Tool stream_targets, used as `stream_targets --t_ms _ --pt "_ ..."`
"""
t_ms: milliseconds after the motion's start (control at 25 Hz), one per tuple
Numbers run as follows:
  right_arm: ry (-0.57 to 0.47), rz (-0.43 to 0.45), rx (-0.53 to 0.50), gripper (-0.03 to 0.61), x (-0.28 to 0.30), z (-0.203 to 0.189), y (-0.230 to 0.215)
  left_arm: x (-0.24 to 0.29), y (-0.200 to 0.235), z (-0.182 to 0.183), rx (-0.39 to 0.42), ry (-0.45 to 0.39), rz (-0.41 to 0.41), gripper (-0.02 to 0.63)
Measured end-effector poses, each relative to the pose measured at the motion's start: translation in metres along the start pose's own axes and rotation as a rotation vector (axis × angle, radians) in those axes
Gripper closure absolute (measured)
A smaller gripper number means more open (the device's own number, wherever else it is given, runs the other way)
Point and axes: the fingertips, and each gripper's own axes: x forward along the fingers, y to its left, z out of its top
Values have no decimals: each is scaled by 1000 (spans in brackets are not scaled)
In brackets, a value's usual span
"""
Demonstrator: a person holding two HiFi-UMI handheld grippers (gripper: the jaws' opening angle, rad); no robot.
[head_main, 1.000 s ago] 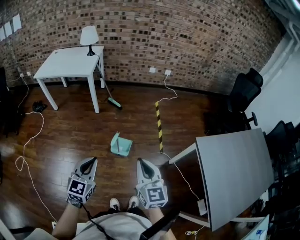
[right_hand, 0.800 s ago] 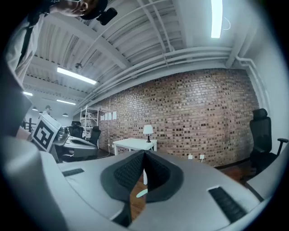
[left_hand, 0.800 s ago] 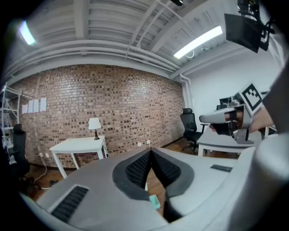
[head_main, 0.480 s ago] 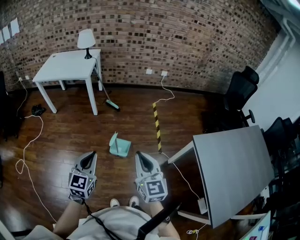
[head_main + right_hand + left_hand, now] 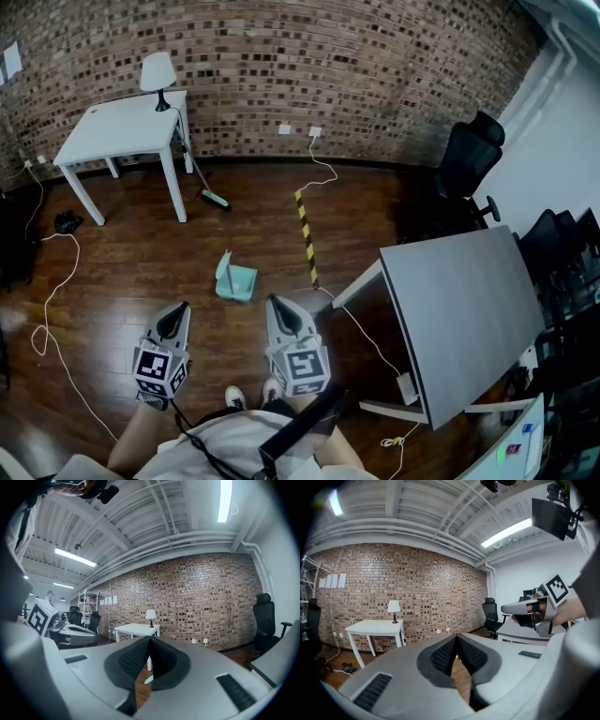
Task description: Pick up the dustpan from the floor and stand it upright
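Left gripper (image 5: 179, 309), right gripper (image 5: 272, 303) closed, empty | dustpan (image 5: 234, 279) ahead, near striped tape (image 5: 305, 234)

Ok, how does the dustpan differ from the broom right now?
The dustpan lies on open floor; the broom stands slanted, handle against the white table. The dustpan is nearer the person, the broom nearer the brick wall. The dustpan is short and wide, the broom long and thin. Both have mint-green parts.
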Motion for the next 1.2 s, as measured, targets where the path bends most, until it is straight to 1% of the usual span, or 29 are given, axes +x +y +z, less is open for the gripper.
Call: stream_targets --t_ms 120,280,480,600,720,880,1000,1080,1200 --pt "-3 -4 26 598 -15 -2 3 -9 -5 -2 12 -4 -5 624" --pt "-21 8 40 598 -37 1 5 -19 -15 1 34 0 8 624" --pt "-55 31 48 598 -82 8 7 -48 -55 4 75 -8 14 624" --pt "-80 43 53 598 -130 9 0 -69 -98 7 84 -15 27 624" --pt "-89 37 57 598 -190 2 -14 -93 -155 0 80 -21 37 624" --pt "-92 53 53 598 -276 -19 -34 -127 -247 -9 53 -45 44 624" --pt "-92 79 59 598 -331 -40 -37 -155 -304 -25 40 -49 46 624" --pt "-85 87 71 598 -359 -53 -36 -175 -331 -37 33 -39 53 624" --pt "-82 82 94 598 -397 -61 -37 -200 -363 -41 43 -28 46 624"
